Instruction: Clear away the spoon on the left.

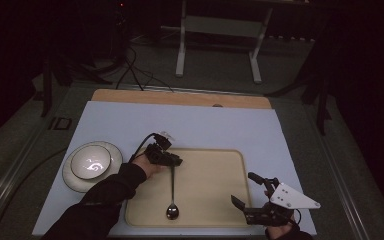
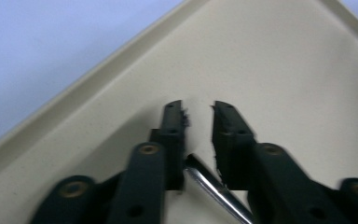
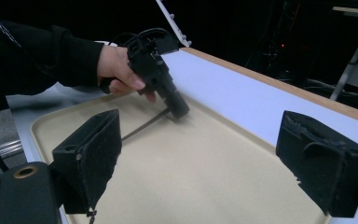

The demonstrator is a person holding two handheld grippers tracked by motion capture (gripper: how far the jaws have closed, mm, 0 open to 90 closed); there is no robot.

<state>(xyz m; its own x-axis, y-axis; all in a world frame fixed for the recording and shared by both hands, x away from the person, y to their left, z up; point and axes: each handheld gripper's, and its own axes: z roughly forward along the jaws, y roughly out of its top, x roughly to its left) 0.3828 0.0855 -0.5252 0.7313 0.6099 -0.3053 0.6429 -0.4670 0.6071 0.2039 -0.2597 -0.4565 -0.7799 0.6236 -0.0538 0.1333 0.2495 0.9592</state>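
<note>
A metal spoon lies on the beige tray, bowl toward the near edge and handle pointing away. My left gripper is low over the tray's far left part, at the handle's far end. In the left gripper view the jaws stand apart, and the handle's tip lies between them near their base. My right gripper hovers at the tray's near right corner, wide open with nothing in it. The right gripper view also has the left gripper and the spoon handle.
A white plate with a smaller dish on it sits left of the tray on the pale blue mat. A wooden strip runs along the mat's far edge. Cables and a white stand are on the floor beyond the table.
</note>
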